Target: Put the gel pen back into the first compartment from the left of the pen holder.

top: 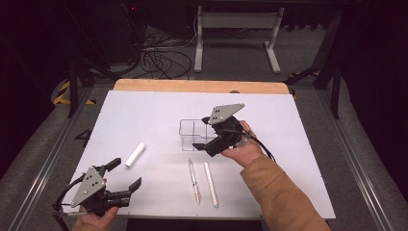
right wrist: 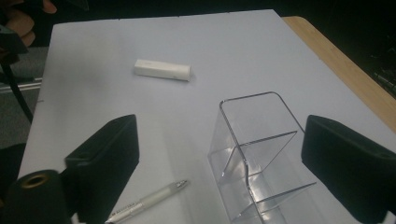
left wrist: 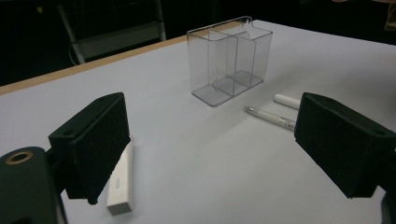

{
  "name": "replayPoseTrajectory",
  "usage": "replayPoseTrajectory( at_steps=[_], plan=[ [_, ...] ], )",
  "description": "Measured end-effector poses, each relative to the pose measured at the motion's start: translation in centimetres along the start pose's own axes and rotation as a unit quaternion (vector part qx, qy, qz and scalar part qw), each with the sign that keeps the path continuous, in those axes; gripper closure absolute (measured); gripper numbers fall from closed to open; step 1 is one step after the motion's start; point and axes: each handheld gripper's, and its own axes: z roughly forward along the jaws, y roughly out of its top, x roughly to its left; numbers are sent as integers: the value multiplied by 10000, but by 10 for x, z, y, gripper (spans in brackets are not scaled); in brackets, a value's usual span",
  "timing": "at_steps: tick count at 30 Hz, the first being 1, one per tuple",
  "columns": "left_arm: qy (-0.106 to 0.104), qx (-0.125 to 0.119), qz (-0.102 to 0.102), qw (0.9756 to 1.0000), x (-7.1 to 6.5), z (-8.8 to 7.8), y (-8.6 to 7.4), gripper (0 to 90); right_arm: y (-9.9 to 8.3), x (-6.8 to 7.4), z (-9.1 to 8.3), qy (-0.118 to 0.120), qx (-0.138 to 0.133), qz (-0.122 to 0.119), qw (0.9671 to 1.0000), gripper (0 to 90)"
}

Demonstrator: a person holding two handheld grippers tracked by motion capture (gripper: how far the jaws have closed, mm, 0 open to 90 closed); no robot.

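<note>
Altogether: two pens (top: 194, 180), one eraser (top: 135, 154), one clear organizer (top: 192, 129).

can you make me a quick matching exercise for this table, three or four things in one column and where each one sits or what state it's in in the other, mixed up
Things:
1. clear organiser
2. white eraser
3. two pens
4. right gripper

Places or states:
A. lying side by side on the near part of the white sheet
B. open, nothing between its fingers, right beside the clear box
C. standing upright and empty near the middle of the sheet
D. lying flat on the left part of the sheet, ahead of the left gripper

Pairs: 1-C, 2-D, 3-A, 4-B
</note>
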Motion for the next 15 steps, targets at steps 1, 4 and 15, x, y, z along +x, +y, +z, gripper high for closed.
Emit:
replayPoseTrajectory(
  at_steps=[1, 4, 15],
  plan=[
    [3, -1, -3, 10000, 0, 0, 0, 109, -1, 1, 0, -25, -30, 33, 10000, 80],
    [-16, 33, 12, 10000, 0, 1, 0, 109, -3, 5, -1, -21, -103, 114, 9999, 70],
    [-22, 25, 18, 10000, 0, 2, 0, 109, -6, 13, -7, -15, -281, 205, 9994, 28]
  ],
)
